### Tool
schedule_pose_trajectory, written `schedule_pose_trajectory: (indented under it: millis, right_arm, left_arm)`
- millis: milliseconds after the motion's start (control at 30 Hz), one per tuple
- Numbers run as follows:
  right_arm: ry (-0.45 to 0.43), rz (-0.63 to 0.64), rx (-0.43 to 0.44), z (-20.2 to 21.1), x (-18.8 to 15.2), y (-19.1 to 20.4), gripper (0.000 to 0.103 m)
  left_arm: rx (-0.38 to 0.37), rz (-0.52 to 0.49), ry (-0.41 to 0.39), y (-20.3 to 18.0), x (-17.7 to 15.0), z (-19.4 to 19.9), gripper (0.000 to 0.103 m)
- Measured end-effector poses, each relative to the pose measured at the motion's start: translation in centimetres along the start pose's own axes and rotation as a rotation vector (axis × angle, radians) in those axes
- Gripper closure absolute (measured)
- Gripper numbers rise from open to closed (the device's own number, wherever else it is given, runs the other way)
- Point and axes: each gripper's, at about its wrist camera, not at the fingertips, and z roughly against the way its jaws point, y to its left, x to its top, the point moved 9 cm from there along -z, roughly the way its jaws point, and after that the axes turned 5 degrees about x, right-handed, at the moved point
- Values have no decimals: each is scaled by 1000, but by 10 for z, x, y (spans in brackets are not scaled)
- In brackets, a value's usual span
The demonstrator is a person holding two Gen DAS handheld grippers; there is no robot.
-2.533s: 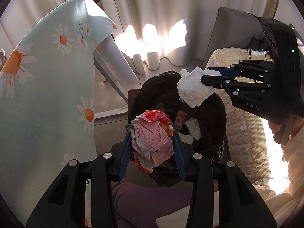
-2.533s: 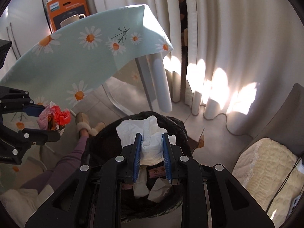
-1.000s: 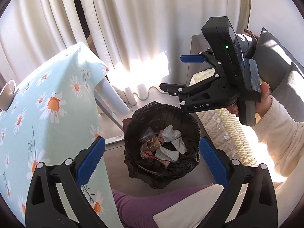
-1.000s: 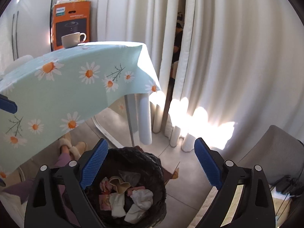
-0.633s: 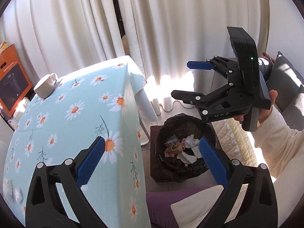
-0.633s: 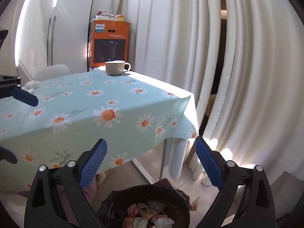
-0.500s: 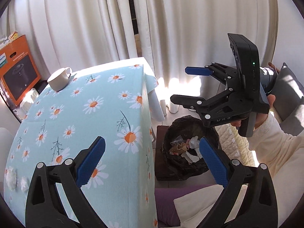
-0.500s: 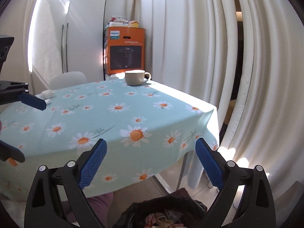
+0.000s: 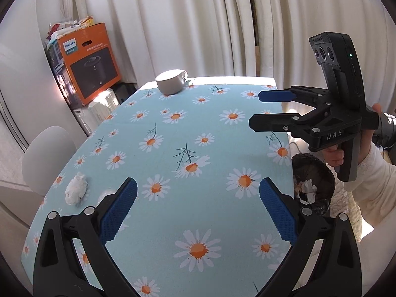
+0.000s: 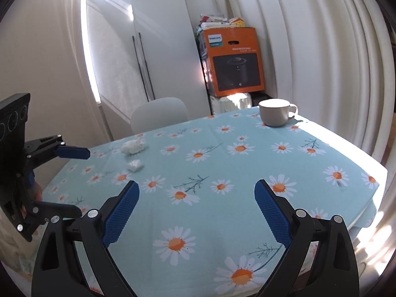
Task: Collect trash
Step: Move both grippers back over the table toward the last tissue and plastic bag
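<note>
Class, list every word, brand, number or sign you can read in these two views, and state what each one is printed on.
"PHILIPS": white label on the orange box behind the table.
"DAS": side of the right gripper, seen from the left wrist view.
Smaller white line on the box front: too small to read.
Packets atop the box: print blurred, unreadable.

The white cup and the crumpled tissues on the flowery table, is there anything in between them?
No. In the right wrist view only bare daisy tablecloth lies between the cup and the two tissue wads.

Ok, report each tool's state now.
Left tool: open, holding nothing, above the daisy-print tablecloth.
Right tool: open, holding nothing.
</note>
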Motion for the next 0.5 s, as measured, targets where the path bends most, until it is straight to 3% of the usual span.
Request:
schedule_pose_trajectory:
  millis: [200, 500]
  right_arm:
    - [80, 32, 143, -66, 20, 48, 13]
    - [231, 178, 154, -159, 23, 106, 13]
  left_arm:
    - [114, 98, 23, 71, -22, -3, 6]
    - [229, 225, 82, 168, -54, -3, 6]
